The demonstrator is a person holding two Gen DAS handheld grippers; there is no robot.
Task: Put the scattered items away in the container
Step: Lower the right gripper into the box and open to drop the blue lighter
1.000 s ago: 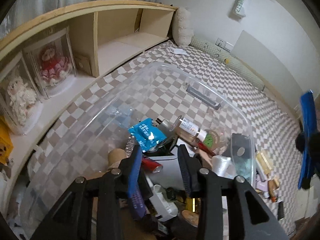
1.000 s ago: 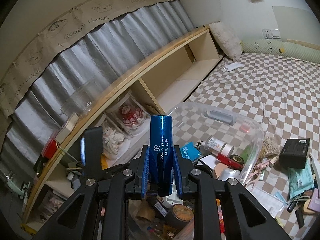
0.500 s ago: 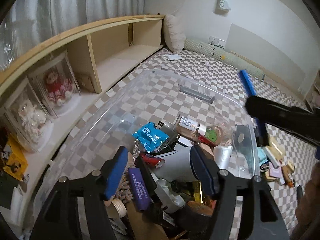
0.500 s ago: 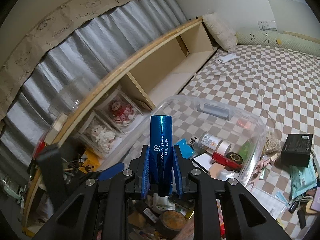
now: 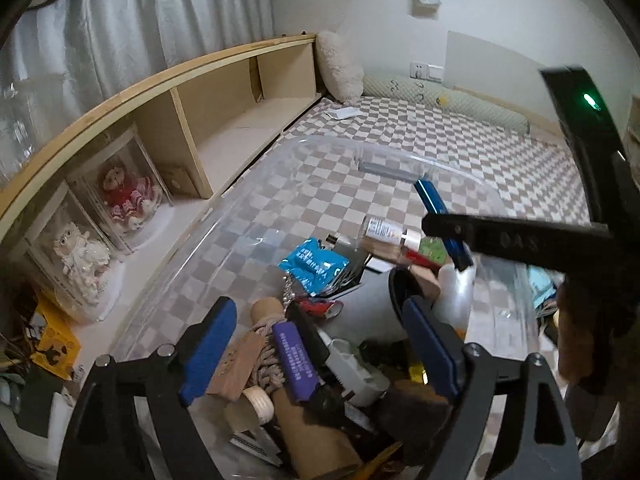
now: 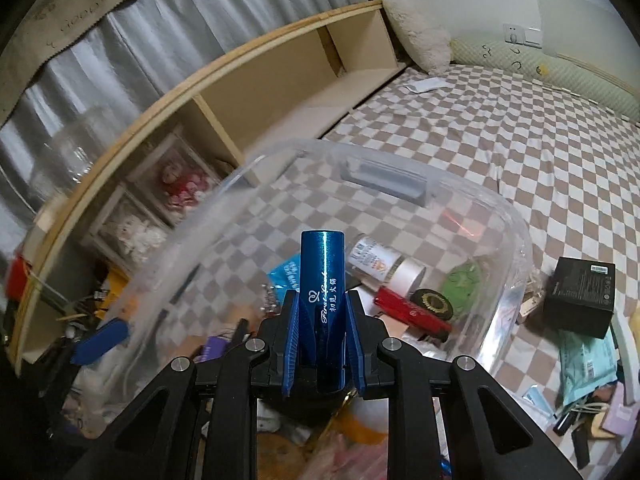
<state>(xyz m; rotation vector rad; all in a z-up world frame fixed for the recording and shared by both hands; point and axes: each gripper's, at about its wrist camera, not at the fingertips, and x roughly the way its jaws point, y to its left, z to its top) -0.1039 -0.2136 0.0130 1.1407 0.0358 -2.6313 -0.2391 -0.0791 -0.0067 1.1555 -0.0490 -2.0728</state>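
A clear plastic bin (image 6: pixel 472 188) lies on the checkered bed, with several items piled in its near end: a blue packet (image 5: pixel 314 264), a white-capped bottle (image 6: pixel 380 264), a purple box (image 5: pixel 294 354). My right gripper (image 6: pixel 322 312) is shut on a shiny blue tube (image 6: pixel 322 280) and holds it over the bin's inside. In the left wrist view the tube (image 5: pixel 434 208) and right gripper reach in from the right. My left gripper (image 5: pixel 316 340) is open and empty just above the pile.
A wooden shelf unit (image 5: pixel 224 120) with doll cases (image 5: pixel 124 196) runs along the left. A black box (image 6: pixel 582 296), packets and small items (image 6: pixel 588 368) lie on the bed right of the bin. A pillow (image 5: pixel 340 68) sits at the far end.
My right gripper has carried the blue tube forward and down over the bin. My left gripper has opened wider and pulled back slightly over the pile.
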